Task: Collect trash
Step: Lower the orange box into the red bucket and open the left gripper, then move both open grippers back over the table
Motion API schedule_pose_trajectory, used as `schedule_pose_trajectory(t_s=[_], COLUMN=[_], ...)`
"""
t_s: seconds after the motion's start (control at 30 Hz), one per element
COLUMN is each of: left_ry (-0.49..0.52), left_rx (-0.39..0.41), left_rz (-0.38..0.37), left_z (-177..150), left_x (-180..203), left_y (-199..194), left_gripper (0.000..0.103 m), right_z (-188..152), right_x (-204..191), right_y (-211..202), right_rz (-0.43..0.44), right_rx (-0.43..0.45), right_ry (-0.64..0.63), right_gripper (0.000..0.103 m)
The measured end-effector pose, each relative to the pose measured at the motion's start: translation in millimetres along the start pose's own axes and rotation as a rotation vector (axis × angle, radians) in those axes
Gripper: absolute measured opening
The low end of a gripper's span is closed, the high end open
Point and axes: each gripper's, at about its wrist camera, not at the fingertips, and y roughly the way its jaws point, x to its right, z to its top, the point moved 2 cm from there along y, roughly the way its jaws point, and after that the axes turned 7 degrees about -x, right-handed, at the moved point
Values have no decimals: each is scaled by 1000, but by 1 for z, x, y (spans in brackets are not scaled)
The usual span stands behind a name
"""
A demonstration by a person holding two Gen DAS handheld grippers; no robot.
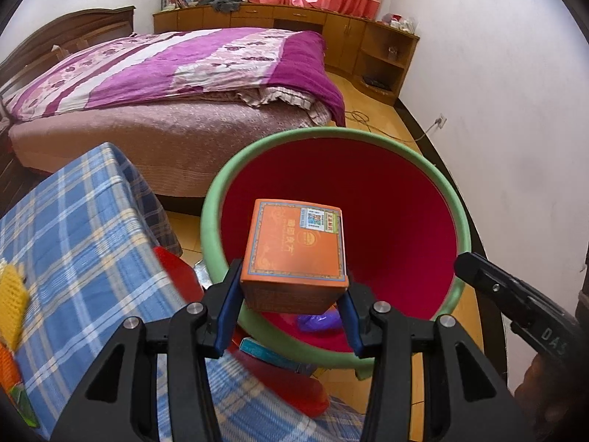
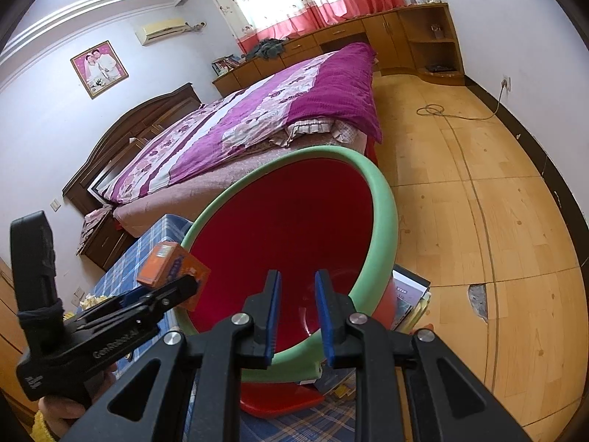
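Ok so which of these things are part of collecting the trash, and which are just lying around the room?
Part of the job:
- orange box, clamped in the left gripper
- red bin with green rim, under the box
- right gripper, open, holding nothing

Just lying about:
- bed
- checked tablecloth
- cable on the floor

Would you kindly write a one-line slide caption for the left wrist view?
Left gripper holds an orange box over the green-rimmed red bin, beside a blue plaid cloth.
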Motion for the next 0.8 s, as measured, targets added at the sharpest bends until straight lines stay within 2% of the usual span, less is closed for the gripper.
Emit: schedule_pose_trajectory(t_s=[0.23,0.57,0.63,0.8], left_ry=[1,-25,-49,-104], left_rx=[-25,0,7,19], left_rz=[-6,-9,-8,4], left_z=[-1,-4,-6,-17], left_x=[-1,-8,-13,-28], left_y=[11,-4,-12,-32], left_gripper=[50,51,51,51], right_z=[1,-3,-4,-7], right_x=[2,-5,-9,-22], right_y=[4,2,0,-4], right_rz=[4,11,18,49], right_rx=[-7,-3,-3,3], right_ry=[6,2,-4,-28], right_gripper=[23,23,26,41])
